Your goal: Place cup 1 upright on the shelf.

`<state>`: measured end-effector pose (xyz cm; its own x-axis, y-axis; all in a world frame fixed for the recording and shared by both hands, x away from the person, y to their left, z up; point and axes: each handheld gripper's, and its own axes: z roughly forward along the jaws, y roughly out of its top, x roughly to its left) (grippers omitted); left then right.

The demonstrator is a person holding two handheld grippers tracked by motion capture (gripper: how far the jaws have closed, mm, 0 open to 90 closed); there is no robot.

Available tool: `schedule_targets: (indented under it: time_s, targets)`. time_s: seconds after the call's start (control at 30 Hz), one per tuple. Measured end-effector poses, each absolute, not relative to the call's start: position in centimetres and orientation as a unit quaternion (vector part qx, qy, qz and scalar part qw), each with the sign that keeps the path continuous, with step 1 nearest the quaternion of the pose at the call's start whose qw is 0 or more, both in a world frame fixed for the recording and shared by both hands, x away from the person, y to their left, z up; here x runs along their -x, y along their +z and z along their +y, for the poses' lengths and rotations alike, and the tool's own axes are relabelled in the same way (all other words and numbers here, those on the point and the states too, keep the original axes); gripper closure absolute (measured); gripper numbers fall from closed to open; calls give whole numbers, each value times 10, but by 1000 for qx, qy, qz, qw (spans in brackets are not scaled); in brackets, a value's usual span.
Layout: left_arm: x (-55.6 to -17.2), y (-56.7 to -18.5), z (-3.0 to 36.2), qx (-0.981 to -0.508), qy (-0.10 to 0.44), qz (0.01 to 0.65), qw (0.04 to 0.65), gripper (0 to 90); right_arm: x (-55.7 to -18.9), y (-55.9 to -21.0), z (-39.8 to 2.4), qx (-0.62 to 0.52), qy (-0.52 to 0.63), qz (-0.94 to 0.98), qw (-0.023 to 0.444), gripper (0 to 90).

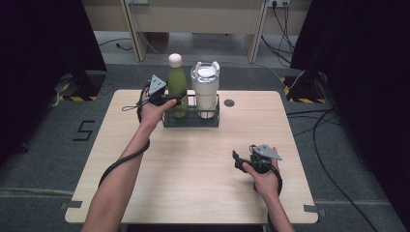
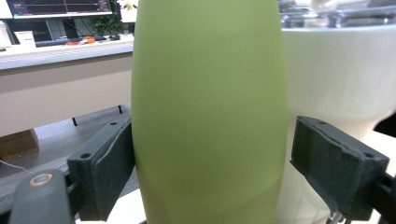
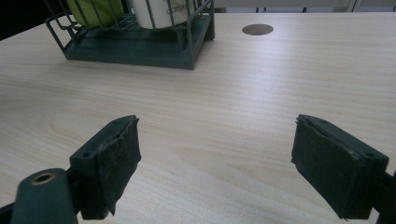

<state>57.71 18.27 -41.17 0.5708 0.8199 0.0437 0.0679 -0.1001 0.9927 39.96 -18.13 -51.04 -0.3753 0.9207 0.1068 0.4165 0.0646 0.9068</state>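
A green bottle (image 1: 177,87) with a white cap stands in a dark wire basket (image 1: 191,121) at the table's far middle, beside a white tumbler (image 1: 205,92) with a clear lid. My left gripper (image 1: 175,99) reaches in from the left at the bottle's lower body. In the left gripper view the bottle (image 2: 210,116) stands between the wide-spread jaws; the left pad is at its side, while a thin gap shows at the right pad (image 2: 336,168). My right gripper (image 1: 236,161) rests low over the bare table at the near right, open (image 3: 217,163), nothing between its pads.
A wooden table (image 1: 193,183) carries a round dark hole (image 1: 229,102) just right of the basket (image 3: 130,51). The tumbler (image 2: 336,70) stands close behind the bottle. Cables lie on the floor at the right, and desk legs stand beyond the far edge.
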Motion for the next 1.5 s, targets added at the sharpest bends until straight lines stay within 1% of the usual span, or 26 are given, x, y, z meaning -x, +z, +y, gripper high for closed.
schedule_targets:
  time_s: [0.07,0.13,0.43,0.67,0.8,1.2,1.33,1.5]
  targets:
    - [-576,-411,183,-666,321,334,584,102,-399,-511,-181,-494,476,679,262,155]
    - [-575,-411,182,-671,325,329,580,99,-399,-511,-181,-492,474,680,264,155]
    - [-569,-405,187,-672,334,325,576,109,-399,-511,-181,-493,474,680,264,155]
    - [-554,-398,197,-666,343,320,580,108,-399,-511,-183,-493,473,680,267,155]
    - [-547,-399,202,-671,353,312,573,103,-399,-511,-183,-493,474,680,266,155]
    - [-530,-401,214,-670,344,317,576,110,-399,-511,-183,-493,473,680,266,155]
    - [-521,-401,220,-663,340,321,584,127,-398,-511,-182,-494,473,679,266,155]
    - [-514,-403,226,-669,344,317,578,127,-398,-511,-183,-493,471,681,268,155]
